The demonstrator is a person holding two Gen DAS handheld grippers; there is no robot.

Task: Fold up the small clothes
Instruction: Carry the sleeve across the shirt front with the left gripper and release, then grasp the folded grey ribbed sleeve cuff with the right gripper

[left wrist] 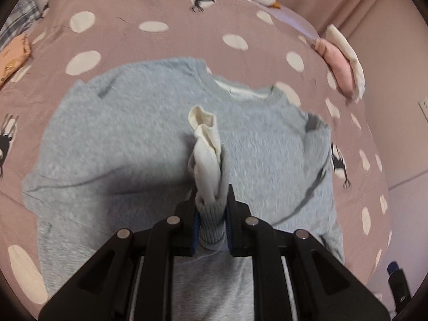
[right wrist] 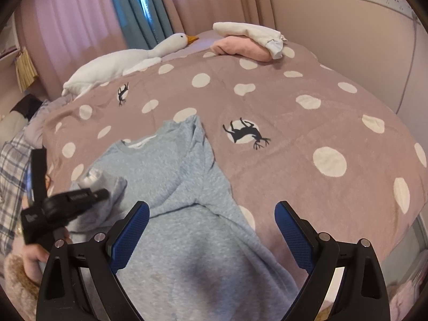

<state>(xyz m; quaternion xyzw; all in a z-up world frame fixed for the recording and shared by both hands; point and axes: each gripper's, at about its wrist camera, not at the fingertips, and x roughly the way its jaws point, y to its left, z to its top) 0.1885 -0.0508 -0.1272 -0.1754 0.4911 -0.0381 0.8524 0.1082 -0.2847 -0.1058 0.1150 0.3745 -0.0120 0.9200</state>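
Note:
A small grey sweatshirt (left wrist: 128,133) lies spread on the polka-dot bedspread (left wrist: 165,45), neck opening at the far side. My left gripper (left wrist: 211,208) is shut on the sweatshirt's ribbed cuff (left wrist: 211,227), with the cream lining (left wrist: 206,144) of the sleeve sticking up past the fingers above the shirt's middle. In the right wrist view the sweatshirt (right wrist: 171,176) lies below my right gripper (right wrist: 211,211), which is open and empty above its lower part. The left gripper (right wrist: 67,200) shows there at the left, holding the sleeve.
A stack of folded pink and white clothes (right wrist: 248,42) sits at the far right of the bed (right wrist: 321,123). A white goose plush (right wrist: 120,61) lies at the far side near the curtains. An orange garment (left wrist: 13,58) and plaid fabric (right wrist: 10,176) lie at the left edge.

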